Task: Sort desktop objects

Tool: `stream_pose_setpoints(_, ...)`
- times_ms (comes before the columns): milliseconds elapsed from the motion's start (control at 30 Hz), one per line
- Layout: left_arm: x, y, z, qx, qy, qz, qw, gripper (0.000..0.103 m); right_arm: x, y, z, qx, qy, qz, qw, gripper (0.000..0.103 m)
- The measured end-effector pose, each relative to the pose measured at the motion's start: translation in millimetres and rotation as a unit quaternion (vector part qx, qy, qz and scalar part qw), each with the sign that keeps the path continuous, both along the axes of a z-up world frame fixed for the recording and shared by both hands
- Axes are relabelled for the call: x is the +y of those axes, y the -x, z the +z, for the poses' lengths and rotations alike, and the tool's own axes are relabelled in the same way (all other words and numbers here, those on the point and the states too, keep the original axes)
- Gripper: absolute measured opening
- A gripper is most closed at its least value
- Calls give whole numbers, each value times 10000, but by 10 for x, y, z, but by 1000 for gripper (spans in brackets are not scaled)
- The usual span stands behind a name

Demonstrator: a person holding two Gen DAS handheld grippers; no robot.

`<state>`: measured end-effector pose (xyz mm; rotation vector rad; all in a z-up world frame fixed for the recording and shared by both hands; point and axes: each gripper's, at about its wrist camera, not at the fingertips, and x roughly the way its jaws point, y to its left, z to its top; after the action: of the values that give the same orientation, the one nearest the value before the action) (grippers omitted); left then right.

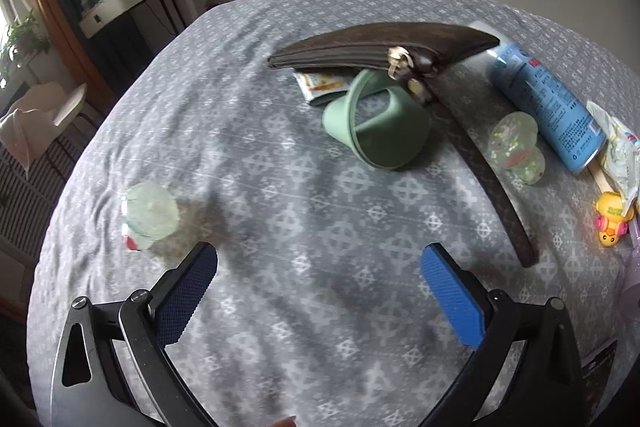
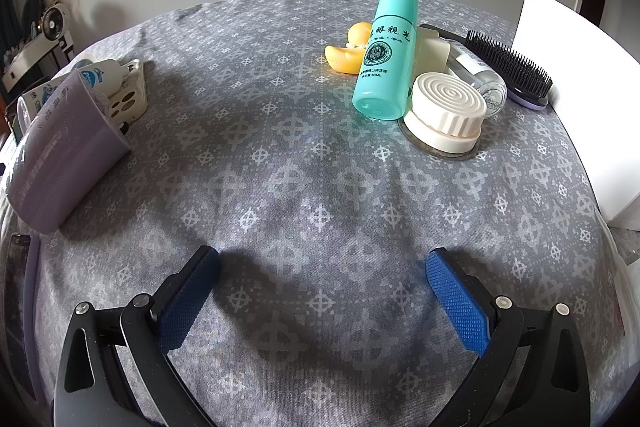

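In the left wrist view my left gripper (image 1: 318, 261) is open and empty above the grey patterned cloth (image 1: 280, 195). Ahead lie a green silicone cup (image 1: 376, 129) on its side, a brown zip pouch (image 1: 384, 47), a blue tube (image 1: 544, 99), a clear glitter toy (image 1: 516, 147) and a small pale jelly cup (image 1: 150, 213) near the left finger. In the right wrist view my right gripper (image 2: 322, 265) is open and empty. Ahead right stand a teal bottle (image 2: 386, 55), a yellow rubber duck (image 2: 348, 49), a white ridged jar (image 2: 446, 111) and a black hairbrush (image 2: 510, 67).
A lilac cup (image 2: 64, 151) lies on its side at the left with a white bottle (image 2: 100, 75) behind it. A white box (image 2: 592, 95) stands at the right edge. A yellow toy (image 1: 610, 223) and a wrapped packet (image 1: 618, 151) lie at the far right of the left wrist view.
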<state>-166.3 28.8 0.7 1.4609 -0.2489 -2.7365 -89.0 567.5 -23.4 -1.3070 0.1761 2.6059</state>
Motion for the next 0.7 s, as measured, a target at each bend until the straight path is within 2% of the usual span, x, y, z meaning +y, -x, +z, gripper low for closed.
stream_pose_setpoints(67, 132, -43, -178, 104, 231, -201, 9995, 103, 2, 0, 3, -1, -1, 0, 10000, 103)
stream_pose_setpoints(133, 183, -157, -203, 613, 384, -258, 9970, 103, 6, 1, 6, -4, -4, 0, 10000, 103)
stream_pose_setpoints(467, 261, -181, -209, 739, 578, -221, 9953, 103, -7, -12, 9, -4, -6, -3, 10000, 103)
stream_pose_setpoints(700, 184, -147, -238, 658, 347, -200, 9970, 103, -24, -15, 8, -4, -7, -6, 10000, 103)
